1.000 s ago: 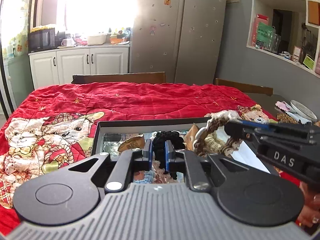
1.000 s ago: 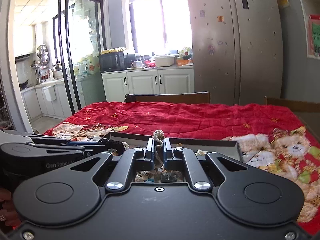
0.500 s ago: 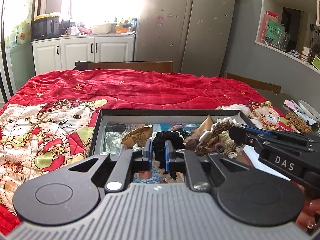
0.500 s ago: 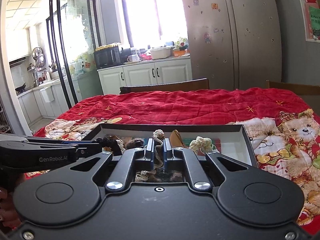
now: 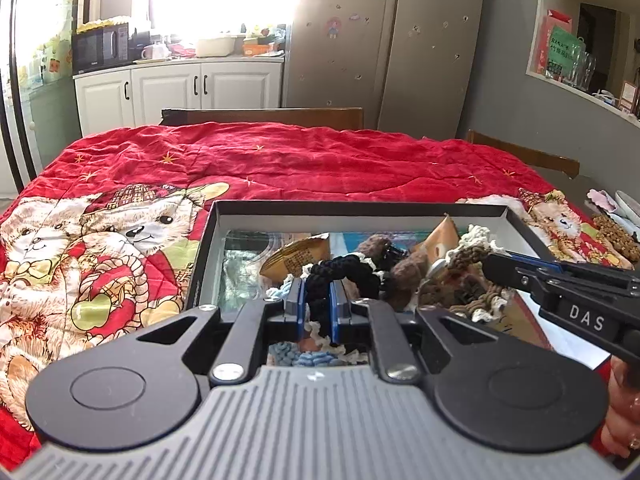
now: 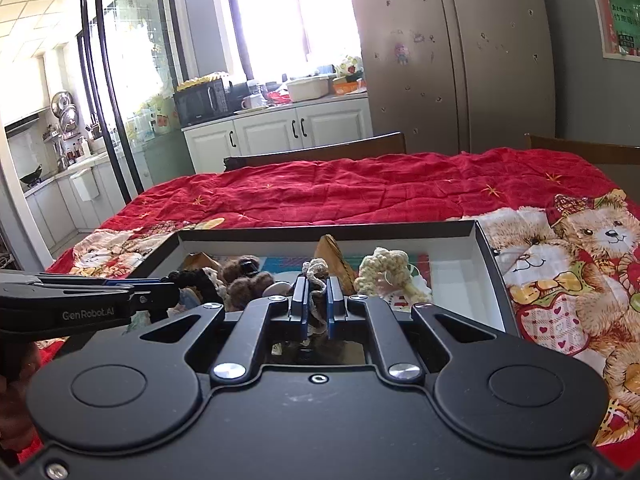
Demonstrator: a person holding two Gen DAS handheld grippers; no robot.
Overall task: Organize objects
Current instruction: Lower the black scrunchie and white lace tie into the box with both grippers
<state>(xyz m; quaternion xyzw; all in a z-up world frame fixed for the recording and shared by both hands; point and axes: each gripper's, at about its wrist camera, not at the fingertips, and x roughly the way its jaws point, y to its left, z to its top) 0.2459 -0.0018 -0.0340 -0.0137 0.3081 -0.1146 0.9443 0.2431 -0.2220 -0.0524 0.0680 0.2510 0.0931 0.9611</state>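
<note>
both views ride on the hand-held grippers, each looking forward along its own two fingers and tilted somewhat downward over the table. the left wrist view sits close behind the left gripper [image 5: 317, 300], low and near the front edge of the open black box [image 5: 360, 209], facing across the red quilt [image 5: 280, 160] toward the white cabinets [image 5: 180, 88] and fridge [image 5: 384, 40]. the right wrist view sits just as close behind the right gripper [image 6: 317, 300], looking the same way from a spot further right. each camera catches the other gripper coming in from the side. both share the box, the quilt, the cabinets and the fridge.
</note>
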